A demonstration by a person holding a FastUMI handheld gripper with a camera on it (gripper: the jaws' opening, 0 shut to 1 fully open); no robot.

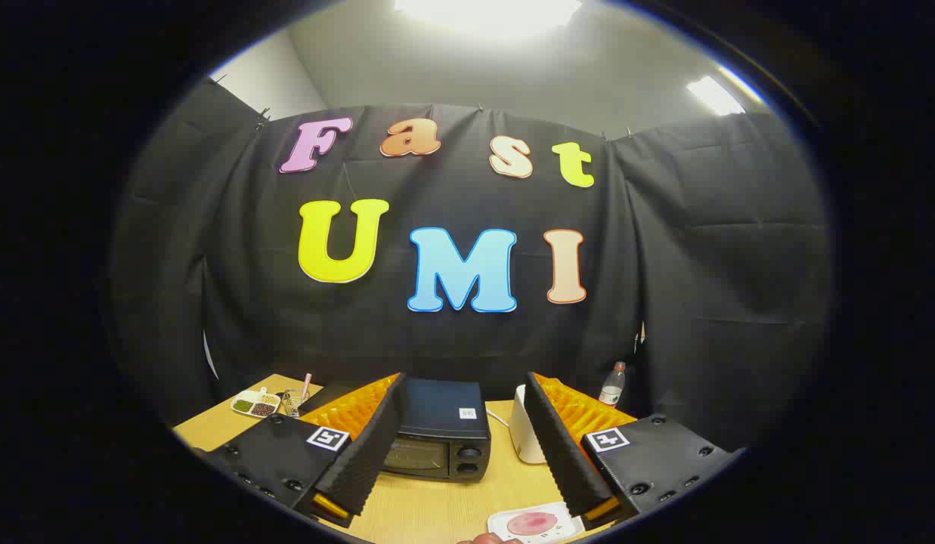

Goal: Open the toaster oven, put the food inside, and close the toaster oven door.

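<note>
A black toaster oven [437, 431] stands on the wooden table [429, 506], its glass door shut, two knobs on its right side. It sits just beyond my fingers, partly behind the left one. My gripper [459, 431] is open, held above the table with nothing between the fingers. A white plate with a round pink piece of food [534, 523] lies near the front of the table, close under the right finger.
A white appliance [524, 434] stands right of the oven. A clear bottle with a red cap [611, 384] is at the back right. A divided white dish of grains [255, 404] and a wire holder [295, 399] sit at the back left.
</note>
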